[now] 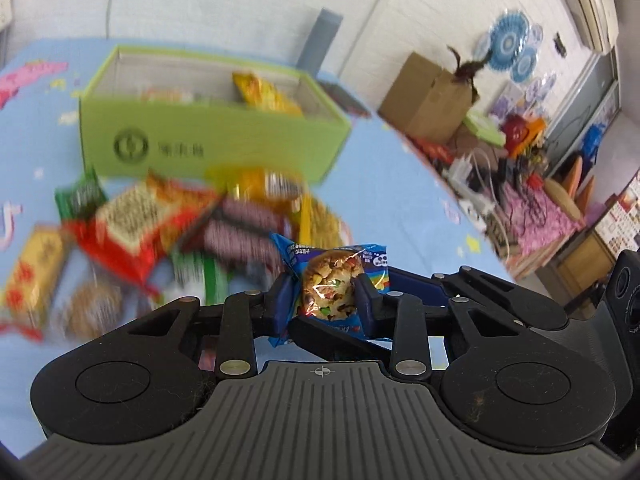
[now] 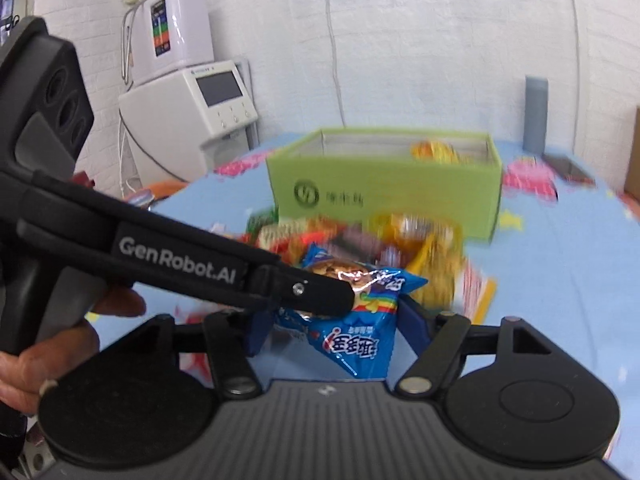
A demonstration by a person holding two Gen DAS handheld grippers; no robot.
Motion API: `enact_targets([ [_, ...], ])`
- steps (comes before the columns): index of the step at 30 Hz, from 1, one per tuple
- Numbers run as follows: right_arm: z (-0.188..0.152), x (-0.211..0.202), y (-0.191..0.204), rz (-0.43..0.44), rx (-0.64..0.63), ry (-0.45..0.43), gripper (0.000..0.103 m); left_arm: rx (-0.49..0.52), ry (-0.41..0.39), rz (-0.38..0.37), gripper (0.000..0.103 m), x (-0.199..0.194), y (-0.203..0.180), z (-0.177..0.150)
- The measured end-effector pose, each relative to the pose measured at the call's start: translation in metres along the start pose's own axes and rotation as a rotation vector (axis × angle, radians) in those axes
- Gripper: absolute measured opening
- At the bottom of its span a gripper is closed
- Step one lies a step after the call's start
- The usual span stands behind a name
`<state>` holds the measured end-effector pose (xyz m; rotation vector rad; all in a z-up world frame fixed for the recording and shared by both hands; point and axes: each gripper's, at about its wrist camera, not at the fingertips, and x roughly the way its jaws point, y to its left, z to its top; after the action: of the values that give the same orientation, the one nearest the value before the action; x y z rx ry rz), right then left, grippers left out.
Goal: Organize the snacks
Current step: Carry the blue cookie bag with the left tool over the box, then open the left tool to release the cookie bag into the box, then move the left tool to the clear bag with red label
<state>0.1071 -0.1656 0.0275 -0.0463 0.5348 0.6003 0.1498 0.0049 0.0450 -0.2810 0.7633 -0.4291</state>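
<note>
Two grippers meet on one blue foil cookie packet (image 1: 330, 288): left gripper (image 1: 329, 300) clamps it above the snack pile (image 1: 192, 216); right gripper's (image 2: 332, 320) jaws bracket it, contact unclear, green cardboard box (image 1: 208, 136) beyond.

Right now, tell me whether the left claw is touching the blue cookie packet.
Touching. The left wrist view shows the left claw with both blue pads pressed against the sides of the blue cookie packet, pinching it.

1. Both views are bright and evenly lit, with soft, faint shadows.
2. Motion blur smears the snack pile (image 1: 192, 220) and green box (image 1: 208, 136).
3. Glare glints on the blue cookie packet (image 2: 360, 300).
4. Fisheye bending curves walls near frame edges.
</note>
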Motion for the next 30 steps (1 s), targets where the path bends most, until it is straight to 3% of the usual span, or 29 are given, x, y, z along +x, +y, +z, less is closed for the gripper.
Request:
enact_targets([
  [6, 0.084, 0.049, -0.021, 0.005, -0.083, -0.054, 0.076, 0.014, -0.083, 0.036, 0.015, 0.014, 0.019, 0.089],
  [13, 0.138, 0.131, -0.052, 0.024, -0.090, -0.017, 0.076, 0.009, -0.062, 0.111, 0.015, 0.071, 0.058, 0.157],
  [19, 0.141, 0.184, -0.070, 0.026, -0.091, 0.044, 0.079, 0.006, -0.028, 0.127, 0.018, 0.114, 0.089, 0.169],
  [22, 0.133, 0.196, -0.077, 0.027, -0.074, 0.067, 0.088, 0.008, -0.027, 0.153, 0.043, 0.119, 0.097, 0.166],
  [30, 0.128, 0.133, -0.065, 0.013, -0.085, -0.029, 0.093, 0.061, -0.118, 0.149, 0.056, 0.062, 0.079, 0.138],
])
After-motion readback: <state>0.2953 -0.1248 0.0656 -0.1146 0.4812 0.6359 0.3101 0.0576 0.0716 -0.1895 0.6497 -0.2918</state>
